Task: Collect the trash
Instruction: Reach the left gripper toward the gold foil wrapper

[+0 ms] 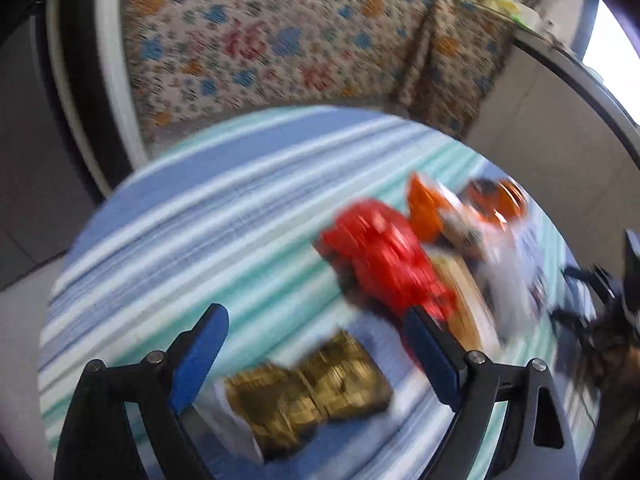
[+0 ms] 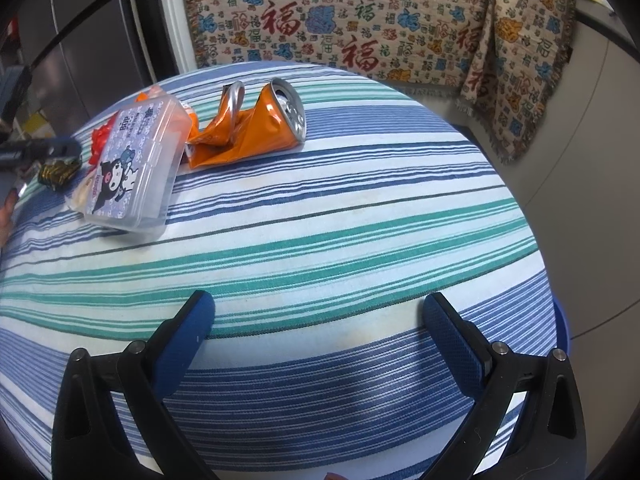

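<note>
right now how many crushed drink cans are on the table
1. The crushed orange can lies on its side on the striped tablecloth, right of the clear plastic box. Others could hide behind the box.

- One round striped tablecloth (image 2: 320,208), the landmark for the rest.
- One crushed orange can (image 2: 256,124) toward its far side.
- One clear plastic box (image 2: 132,168) with a cartoon lid, left of the can.
- One red wrapper (image 1: 384,256) beside the box.
- One gold wrapper (image 1: 308,396) near the cloth's left edge.
- Two patterned blankets (image 2: 340,20) behind it.
</note>
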`<action>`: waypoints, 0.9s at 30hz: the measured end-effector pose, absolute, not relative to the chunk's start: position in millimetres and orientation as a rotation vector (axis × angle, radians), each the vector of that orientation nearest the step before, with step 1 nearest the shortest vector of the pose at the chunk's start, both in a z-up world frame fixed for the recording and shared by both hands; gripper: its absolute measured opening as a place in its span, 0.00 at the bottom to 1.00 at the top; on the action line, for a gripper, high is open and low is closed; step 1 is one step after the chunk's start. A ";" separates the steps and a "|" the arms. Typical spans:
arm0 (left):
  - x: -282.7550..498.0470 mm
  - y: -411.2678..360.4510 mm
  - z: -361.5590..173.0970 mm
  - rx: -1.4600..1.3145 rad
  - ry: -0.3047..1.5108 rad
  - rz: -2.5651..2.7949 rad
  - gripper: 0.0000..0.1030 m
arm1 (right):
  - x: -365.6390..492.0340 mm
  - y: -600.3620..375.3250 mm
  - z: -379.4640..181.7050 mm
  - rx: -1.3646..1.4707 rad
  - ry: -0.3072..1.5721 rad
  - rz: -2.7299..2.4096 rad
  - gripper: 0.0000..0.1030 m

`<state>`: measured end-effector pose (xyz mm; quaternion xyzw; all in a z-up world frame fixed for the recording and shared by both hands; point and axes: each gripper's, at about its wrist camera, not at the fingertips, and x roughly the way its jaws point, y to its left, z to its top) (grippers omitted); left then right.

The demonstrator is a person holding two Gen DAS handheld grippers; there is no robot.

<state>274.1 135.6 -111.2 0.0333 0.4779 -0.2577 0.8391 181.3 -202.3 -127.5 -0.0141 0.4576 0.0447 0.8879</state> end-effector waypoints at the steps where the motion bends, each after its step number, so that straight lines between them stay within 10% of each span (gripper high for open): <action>1: 265.5 135.2 -110.8 0.071 1.025 -0.574 0.88 | 181.3 -202.4 -127.5 -0.030 0.951 0.092 1.00; 23: 217.4 104.0 -124.9 0.098 1.058 -0.296 0.89 | 181.6 -202.4 -127.4 -0.030 0.951 0.093 1.00; 27: 214.3 107.0 -127.6 0.095 1.038 -0.202 0.74 | 181.6 -202.3 -127.4 -0.030 0.951 0.094 1.00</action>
